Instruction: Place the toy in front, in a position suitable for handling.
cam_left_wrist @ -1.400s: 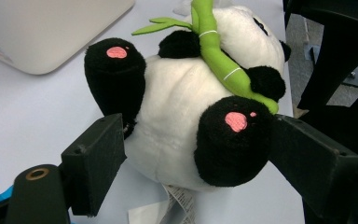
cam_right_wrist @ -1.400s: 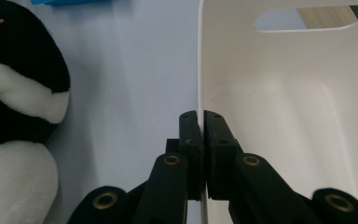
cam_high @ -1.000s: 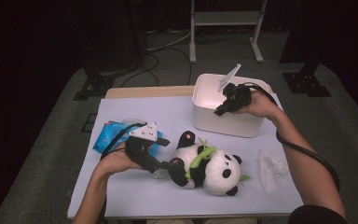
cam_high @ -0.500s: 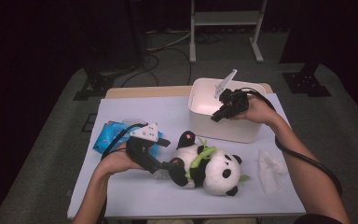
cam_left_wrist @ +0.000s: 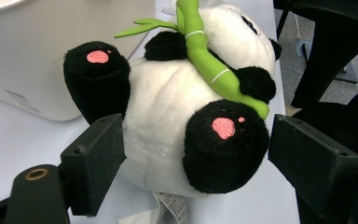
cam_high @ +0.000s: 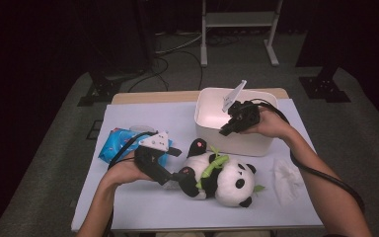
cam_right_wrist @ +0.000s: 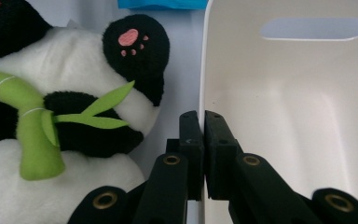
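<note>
On the pale lilac bench [cam_high: 143,118], a soft black-and-white plush panda clutching a green felt bamboo stalk [cam_high: 222,177] is lying on its back just in front of a white plastic storage bin [cam_high: 212,106]. The left tool [cam_left_wrist: 196,154] is standing spread wide, its jaws straddling the panda's lower body and one black foot without visibly pressing. The right tool [cam_right_wrist: 201,135] is clenched on the bin's thin near wall, pinching the rim from both sides.

The panda is judged light, yielding and easily compressed; a grip across the round belly or a hind leg should be holding best, since the bamboo and the sewn label are looking flimsy. The bin is stiff and smooth, so a rim pinch could be slipping if it is tilted.

A blue wipes packet [cam_high: 116,145] is resting at the bench's left side, and a crumpled white tissue [cam_high: 286,177] at the right. Grey carpet, cables and a metal stand are surrounding the bench in a dark room
</note>
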Tool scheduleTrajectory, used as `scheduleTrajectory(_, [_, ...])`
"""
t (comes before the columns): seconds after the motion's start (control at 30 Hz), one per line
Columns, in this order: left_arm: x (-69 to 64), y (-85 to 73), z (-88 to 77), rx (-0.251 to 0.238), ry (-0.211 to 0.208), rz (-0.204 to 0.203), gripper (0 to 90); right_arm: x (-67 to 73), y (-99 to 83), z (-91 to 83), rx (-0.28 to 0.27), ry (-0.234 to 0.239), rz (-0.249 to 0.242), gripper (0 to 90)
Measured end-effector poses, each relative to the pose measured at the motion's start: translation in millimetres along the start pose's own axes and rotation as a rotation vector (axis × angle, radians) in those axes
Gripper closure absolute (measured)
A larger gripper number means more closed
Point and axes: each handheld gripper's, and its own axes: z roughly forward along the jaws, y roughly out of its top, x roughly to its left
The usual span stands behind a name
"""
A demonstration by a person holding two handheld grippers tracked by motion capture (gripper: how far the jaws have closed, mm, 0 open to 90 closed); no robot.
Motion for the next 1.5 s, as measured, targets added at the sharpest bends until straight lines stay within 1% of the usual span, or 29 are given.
scheduleTrajectory(0.03, [0.0,0.0,0.0,0.001,-0.001,0.002,17.8,0.8,0.8,0.6,-0.002,0.002,-0.011,86.4])
scheduleTrajectory(0.23, [0.1,-0.1,-0.9,-0.004,0.002,0.002,17.1,8.7,4.0,2.1,0.005,0.008,-0.024,86.4])
scheduleTrajectory(0.4, [-1.0,-0.1,0.9,0.006,-0.005,0.007,17.1,14.7,6.0,2.9,0.010,0.021,-0.038,86.4])
scheduleTrajectory(0.57, [-1.5,0.3,0.5,-0.004,-0.006,0.005,17.1,17.7,6.7,3.6,0.010,0.024,-0.041,86.3])
scheduleTrajectory(0.63, [-1.0,0.0,0.5,0.003,-0.005,0.009,17.1,18.2,6.5,3.5,0.009,0.026,-0.043,86.3])
scheduleTrajectory(0.8, [-1.0,-0.4,1.2,0.005,-0.009,0.006,17.1,19.8,6.3,3.7,0.008,0.025,-0.049,86.3])
scheduleTrajectory(1.07, [-1.0,-1.0,0.2,-0.001,-0.001,0.001,17.1,20.3,5.4,3.7,0.002,0.027,-0.037,85.7])
scheduleTrajectory(1.13, [-0.7,-1.4,0.9,0.001,-0.001,0.002,17.1,18.2,5.5,3.5,0.002,0.040,-0.020,83.6])
scheduleTrajectory(1.17, [-0.2,-1.6,0.9,0.007,0.001,0.004,17.1,18.2,5.2,3.0,0.006,0.040,-0.016,83.3])
scheduleTrajectory(1.2, [-0.1,-1.9,0.9,0.008,0.002,0.002,17.1,17.3,5.0,3.4,0.002,0.041,-0.020,80.8])
scheduleTrajectory(1.23, [0.1,-2.3,0.8,0.007,0.003,-0.001,17.1,17.2,4.7,3.2,0.002,0.040,-0.008,78.7])
scheduleTrajectory(1.27, [0.4,-2.6,0.6,0.008,0.002,-0.002,17.1,16.7,4.1,2.9,0.001,0.037,-0.006,77.4])
scheduleTrajectory(1.3, [0.5,-3.0,0.9,0.005,0.004,-0.005,17.1,16.6,3.3,2.1,-0.001,0.033,-0.005,77.4])
scheduleTrajectory(1.33, [0.9,-3.1,0.6,0.009,0.005,-0.002,17.1,16.7,2.5,1.1,-0.003,0.042,0.011,76.3])
scheduleTrajectory(1.37, [1.0,-3.3,0.5,0.009,0.005,0.000,17.1,15.8,2.0,0.1,-0.012,0.044,0.015,74.7])
scheduleTrajectory(1.4, [1.0,-3.2,0.4,0.009,0.006,-0.001,17.1,16.3,1.2,-1.6,-0.014,0.042,0.031,74.7])
scheduleTrajectory(1.5, [0.7,-2.9,0.2,0.009,0.011,0.002,17.1,17.0,-1.1,-5.6,-0.027,0.034,0.026,72.9])
